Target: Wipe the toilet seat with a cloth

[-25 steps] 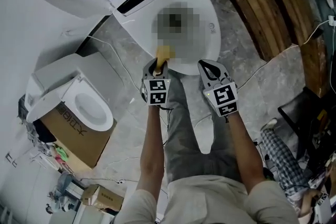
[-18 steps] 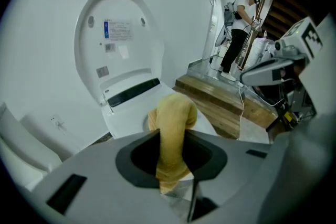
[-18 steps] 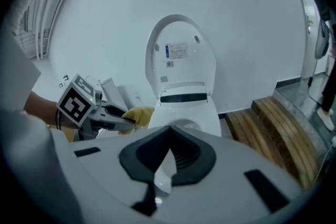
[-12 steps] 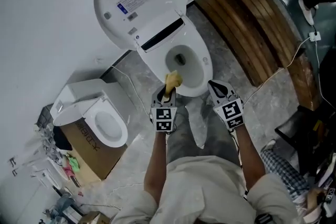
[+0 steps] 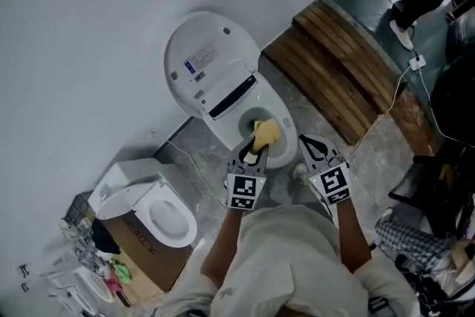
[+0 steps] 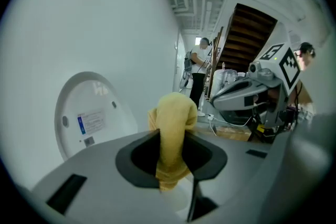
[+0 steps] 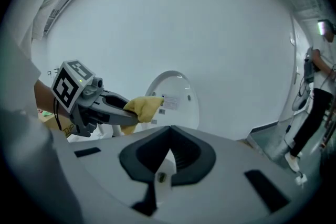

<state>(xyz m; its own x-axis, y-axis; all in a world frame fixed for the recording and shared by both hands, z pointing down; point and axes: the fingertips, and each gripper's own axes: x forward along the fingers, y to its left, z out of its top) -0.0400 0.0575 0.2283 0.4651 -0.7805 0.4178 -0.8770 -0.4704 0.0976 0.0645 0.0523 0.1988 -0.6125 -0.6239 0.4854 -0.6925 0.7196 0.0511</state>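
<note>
A white ceramic toilet [image 5: 204,63] stands at the far wall, with a brown slatted wooden platform [image 5: 334,70] to its right. A second white toilet [image 5: 159,215] sits on a cardboard box [image 5: 141,256], near left. The left gripper [image 5: 254,151] holds a yellow cloth [image 5: 266,134] over the bowl.

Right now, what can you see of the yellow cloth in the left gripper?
The yellow cloth is soft, bunched fabric, plain mustard yellow, with no print visible. The left gripper is shut on its middle: a rounded wad sticks out past the jaw tips and a shorter crumpled end sits behind them. In the head view it lies over the front of the toilet bowl; whether it touches the seat cannot be told.
</note>
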